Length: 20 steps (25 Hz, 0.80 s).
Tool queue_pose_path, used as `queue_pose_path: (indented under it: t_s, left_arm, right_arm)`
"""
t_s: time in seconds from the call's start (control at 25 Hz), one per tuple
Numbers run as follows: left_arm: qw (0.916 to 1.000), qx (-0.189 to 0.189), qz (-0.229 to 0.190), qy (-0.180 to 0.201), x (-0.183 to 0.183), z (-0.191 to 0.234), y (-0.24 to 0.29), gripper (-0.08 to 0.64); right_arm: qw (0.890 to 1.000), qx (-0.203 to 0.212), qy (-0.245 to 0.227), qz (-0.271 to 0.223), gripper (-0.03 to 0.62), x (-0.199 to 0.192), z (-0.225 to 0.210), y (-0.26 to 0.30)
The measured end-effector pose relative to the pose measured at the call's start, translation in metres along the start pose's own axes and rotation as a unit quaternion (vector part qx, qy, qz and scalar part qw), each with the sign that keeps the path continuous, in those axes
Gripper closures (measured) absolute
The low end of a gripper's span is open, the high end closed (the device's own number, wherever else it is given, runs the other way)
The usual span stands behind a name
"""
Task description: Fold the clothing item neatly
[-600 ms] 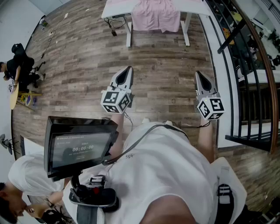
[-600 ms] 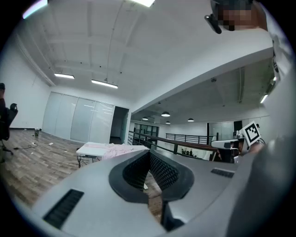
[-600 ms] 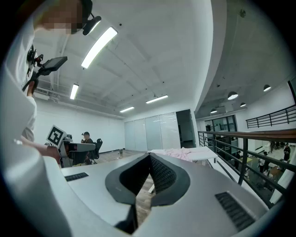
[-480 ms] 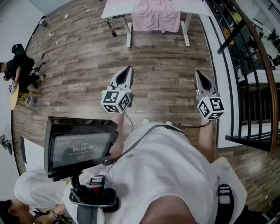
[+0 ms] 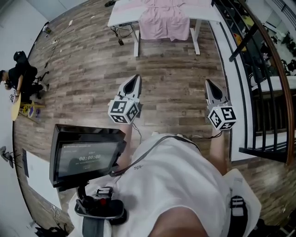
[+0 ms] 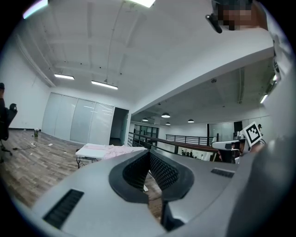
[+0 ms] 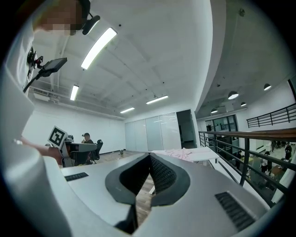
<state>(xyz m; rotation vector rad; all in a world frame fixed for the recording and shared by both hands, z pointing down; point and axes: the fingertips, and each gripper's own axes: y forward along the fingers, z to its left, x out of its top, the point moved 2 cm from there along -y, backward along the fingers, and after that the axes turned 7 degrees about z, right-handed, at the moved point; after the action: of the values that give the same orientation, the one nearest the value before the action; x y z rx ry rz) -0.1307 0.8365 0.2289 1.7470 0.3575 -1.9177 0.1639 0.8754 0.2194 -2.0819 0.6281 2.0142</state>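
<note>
Grey jaws on my left gripper and right gripper stay pressed together, empty; the crouching bystander has left view. Both point level, well short of the white table, where the pink garment drapes.

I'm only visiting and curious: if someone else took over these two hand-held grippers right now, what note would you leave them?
Left gripper: shut, empty, pointing ahead.
Right gripper: shut, empty, pointing ahead.
Pink garment: lies loose on the white table ahead, hanging over its near edge, well clear of both grippers.
Done: nothing yet; the garment is not folded.
Left: walk to the table, lay the garment flat, fold it neatly.
</note>
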Motion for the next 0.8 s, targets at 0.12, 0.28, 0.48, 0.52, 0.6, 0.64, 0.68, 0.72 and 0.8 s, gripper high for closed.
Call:
queue_pose_path:
  t_s: [0.12, 0.28, 0.48, 0.52, 0.6, 0.64, 0.68, 0.72, 0.8]
  left_arm:
    - [1.0, 0.0, -0.003, -0.004, 0.001, 0.0, 0.001, 0.558]
    - [1.0, 0.0, -0.002, -0.003, 0.001, 0.0, 0.001, 0.558]
    - [1.0, -0.003, -0.004, -0.005, 0.001, -0.003, 0.002, 0.557]
    - [1.0, -0.003, -0.005, -0.005, 0.001, -0.003, 0.002, 0.557]
    - [1.0, -0.004, -0.005, -0.005, 0.001, -0.004, 0.003, 0.557]
    - [1.0, -0.004, -0.005, -0.006, 0.001, -0.003, 0.003, 0.557]
    - [1.0, -0.004, -0.004, -0.006, 0.0, -0.003, 0.003, 0.557]
    - [1.0, -0.003, -0.004, -0.005, 0.0, -0.003, 0.003, 0.557]
    - [1.0, -0.003, -0.003, -0.006, -0.001, -0.002, 0.002, 0.557]
  right_arm:
    - [1.0, -0.001, 0.001, -0.003, 0.594, 0.001, -0.002, -0.001]
    - [1.0, -0.004, 0.006, -0.002, 0.594, 0.001, -0.006, -0.002]
    - [1.0, -0.004, 0.01, 0.0, 0.594, -0.002, -0.007, -0.002]
    - [1.0, -0.004, 0.011, -0.001, 0.594, -0.002, -0.008, -0.003]
    - [1.0, -0.006, 0.012, -0.003, 0.594, -0.001, -0.009, -0.004]
    - [1.0, -0.007, 0.012, -0.004, 0.594, -0.001, -0.009, -0.004]
    - [1.0, -0.008, 0.012, -0.004, 0.594, 0.0, -0.01, -0.004]
    - [1.0, -0.009, 0.012, -0.004, 0.594, 0.0, -0.01, -0.004]
    - [1.0, -0.01, 0.012, -0.004, 0.594, -0.001, -0.011, -0.004]
